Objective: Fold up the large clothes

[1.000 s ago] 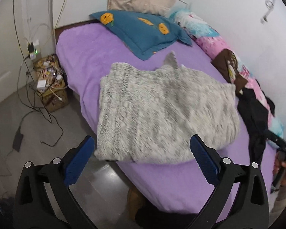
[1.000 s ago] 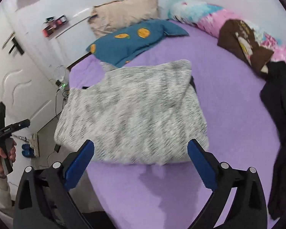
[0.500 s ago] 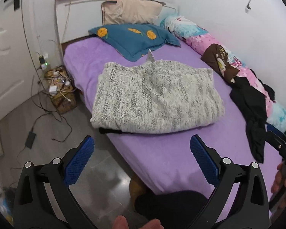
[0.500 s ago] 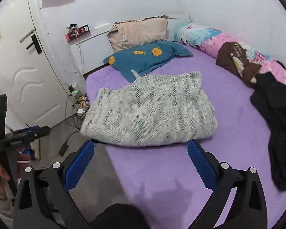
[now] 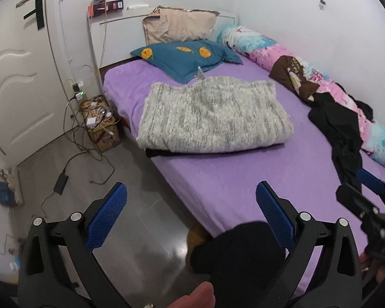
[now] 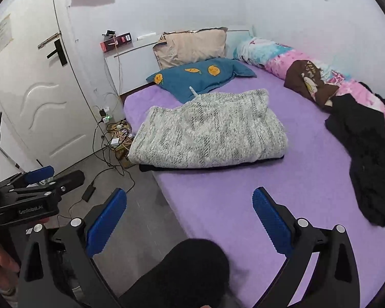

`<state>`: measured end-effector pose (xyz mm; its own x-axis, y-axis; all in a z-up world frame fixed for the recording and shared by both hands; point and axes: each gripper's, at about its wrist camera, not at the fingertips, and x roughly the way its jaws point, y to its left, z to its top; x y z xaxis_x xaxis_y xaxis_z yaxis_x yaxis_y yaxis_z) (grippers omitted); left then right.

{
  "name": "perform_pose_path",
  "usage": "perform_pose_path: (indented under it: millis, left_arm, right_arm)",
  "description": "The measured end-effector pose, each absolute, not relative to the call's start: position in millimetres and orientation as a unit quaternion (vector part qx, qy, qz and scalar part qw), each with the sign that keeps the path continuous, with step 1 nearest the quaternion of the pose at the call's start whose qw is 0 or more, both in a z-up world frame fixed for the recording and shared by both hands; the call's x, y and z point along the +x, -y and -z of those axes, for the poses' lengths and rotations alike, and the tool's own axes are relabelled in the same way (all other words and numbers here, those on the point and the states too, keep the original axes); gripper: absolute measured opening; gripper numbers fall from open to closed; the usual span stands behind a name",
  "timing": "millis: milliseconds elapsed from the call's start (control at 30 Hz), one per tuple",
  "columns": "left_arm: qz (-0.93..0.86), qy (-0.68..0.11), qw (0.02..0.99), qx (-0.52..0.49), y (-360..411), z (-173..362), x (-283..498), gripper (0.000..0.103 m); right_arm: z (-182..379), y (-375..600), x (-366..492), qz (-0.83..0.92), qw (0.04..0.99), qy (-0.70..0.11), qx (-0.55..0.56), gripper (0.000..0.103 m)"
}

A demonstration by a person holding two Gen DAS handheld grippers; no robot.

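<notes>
A grey knitted sweater [image 5: 213, 115] lies folded on the purple bed [image 5: 233, 179], near its left edge, with a black hem showing under it. It also shows in the right wrist view [image 6: 208, 133]. My left gripper [image 5: 191, 205] is open and empty, held back from the bed's near end. My right gripper [image 6: 190, 210] is open and empty, also well short of the sweater. A black garment [image 5: 344, 133] lies crumpled at the bed's right side, also seen in the right wrist view [image 6: 364, 148].
A blue pillow [image 5: 190, 56] and beige pillow [image 5: 179, 27] lie at the head. A rolled pink-blue quilt [image 5: 308, 74] runs along the right wall. A box with chargers and cables [image 5: 100, 123] stands on the floor left of the bed. A white door [image 6: 36, 95] is left.
Both grippers have pulled back and up from the sweater, so the whole bed and room now show. The sweater stays folded where it lay. Both grippers stay open.
</notes>
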<state>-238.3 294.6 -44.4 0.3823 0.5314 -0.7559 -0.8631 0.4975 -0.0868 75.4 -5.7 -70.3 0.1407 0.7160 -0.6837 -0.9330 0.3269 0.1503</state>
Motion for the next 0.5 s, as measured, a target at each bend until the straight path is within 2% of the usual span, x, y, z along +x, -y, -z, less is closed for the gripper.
perform_pose_path:
  millis: [233,500]
  left_arm:
    - [-0.444,-0.354,0.788,-0.238,-270.9,50.3,-242.4,0.097]
    - [-0.448,-0.332,0.802,-0.212,-255.2,34.4,-245.9,0.097]
  right_arm:
    - [70.4,25.1,50.4,-0.547,0.753,-0.333,-0.154,0.097]
    - [63.2,35.2,46.0,-0.529,0.773,-0.318,-0.149,0.097]
